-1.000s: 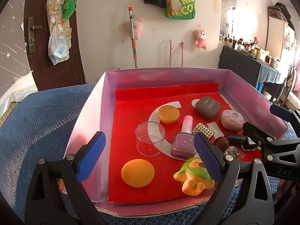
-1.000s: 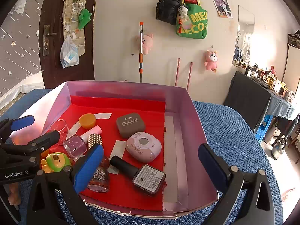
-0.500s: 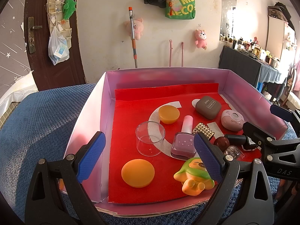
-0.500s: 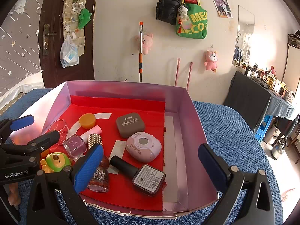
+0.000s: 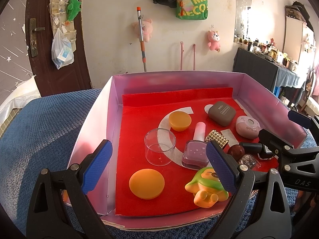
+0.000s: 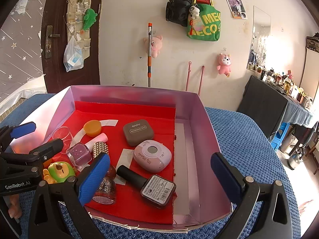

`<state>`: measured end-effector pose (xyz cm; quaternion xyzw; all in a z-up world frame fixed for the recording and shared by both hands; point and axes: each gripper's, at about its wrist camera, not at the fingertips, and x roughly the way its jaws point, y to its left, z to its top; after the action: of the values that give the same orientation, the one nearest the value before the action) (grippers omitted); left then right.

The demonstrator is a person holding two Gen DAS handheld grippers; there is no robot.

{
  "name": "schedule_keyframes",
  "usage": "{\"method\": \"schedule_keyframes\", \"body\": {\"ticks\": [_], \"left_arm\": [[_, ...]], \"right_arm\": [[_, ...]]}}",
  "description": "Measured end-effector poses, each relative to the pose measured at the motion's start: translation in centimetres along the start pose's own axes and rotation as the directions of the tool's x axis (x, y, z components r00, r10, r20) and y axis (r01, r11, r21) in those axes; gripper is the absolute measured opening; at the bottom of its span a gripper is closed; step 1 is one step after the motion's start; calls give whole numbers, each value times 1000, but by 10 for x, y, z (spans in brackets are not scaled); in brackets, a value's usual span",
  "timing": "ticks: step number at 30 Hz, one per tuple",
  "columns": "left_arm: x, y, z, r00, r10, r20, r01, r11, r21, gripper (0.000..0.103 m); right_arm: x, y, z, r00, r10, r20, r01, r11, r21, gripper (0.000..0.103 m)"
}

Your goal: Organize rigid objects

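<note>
Both hand-held grippers hover spread and empty at the near edge of a pink box [image 5: 93, 115] on a blue-covered surface, unmoved over the past second; nothing in the box has shifted, so the sorting shows no advance. Taking the clear cup [image 5: 160, 147] as landmark: the left hand-held gripper [image 5: 157, 168] frames it, an orange disc [image 5: 146, 183] lies nearer the camera, an orange cap [image 5: 179, 120] beyond, a purple polish bottle [image 5: 196, 153] just right, a green toy [image 5: 207, 187] near-right. Farther right, the right hand-held gripper [image 6: 160, 178] frames a black-capped bottle [image 6: 147, 185]. Only the right view shows its label and the bare strip of box floor; only the left shows the disc.
</note>
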<state>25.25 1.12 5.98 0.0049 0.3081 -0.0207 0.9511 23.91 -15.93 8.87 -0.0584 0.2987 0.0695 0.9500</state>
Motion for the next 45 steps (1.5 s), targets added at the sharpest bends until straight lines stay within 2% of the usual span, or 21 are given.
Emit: {"method": "schedule_keyframes", "body": {"ticks": [3, 6, 8, 14, 17, 21, 25, 28, 33, 36, 45], "left_arm": [[-2, 2, -1, 1000, 2, 11, -2, 1000, -8, 96], [-16, 3, -5, 999, 37, 39, -37, 999, -6, 96], [-29, 3, -9, 999, 20, 42, -20, 1000, -9, 96], [-62, 2, -24, 1000, -15, -13, 15, 999, -35, 96], [-74, 0, -32, 999, -21, -35, 20, 999, -33, 96], [-78, -6, -43, 995, -11, -99, 8, 1000, -25, 96], [-74, -9, -58, 986, -10, -166, 6, 1000, -28, 96], [-65, -9, -68, 977, 17, -214, -22, 999, -23, 96], [-51, -4, -82, 955, 13, -296, -28, 999, -46, 96], [-53, -4, -85, 955, 26, -296, -37, 999, -33, 96], [-50, -6, -83, 952, 43, -303, -57, 998, -38, 103]], "right_arm": [[-1, 0, 0, 1000, 3, 4, -3, 1000, 3, 103], [-7, -3, -2, 1000, 8, 27, -8, 1000, 18, 103], [-17, -7, -3, 999, 19, 41, -20, 999, 43, 103], [-61, -15, -13, 997, 52, 58, -55, 997, 61, 103], [-72, -18, -22, 997, 81, 11, -82, 994, 78, 103], [-78, -17, -42, 995, 68, -70, -64, 996, 65, 103], [-67, -16, -65, 972, 101, -212, -82, 992, 99, 103], [-61, -17, -79, 957, 101, -272, -71, 990, 119, 103], [-54, -20, -87, 949, 55, -311, -26, 995, 97, 103], [-49, -20, -90, 942, 45, -333, -16, 996, 90, 103], [-46, -18, -88, 942, 23, -335, 5, 997, 83, 103]]}}
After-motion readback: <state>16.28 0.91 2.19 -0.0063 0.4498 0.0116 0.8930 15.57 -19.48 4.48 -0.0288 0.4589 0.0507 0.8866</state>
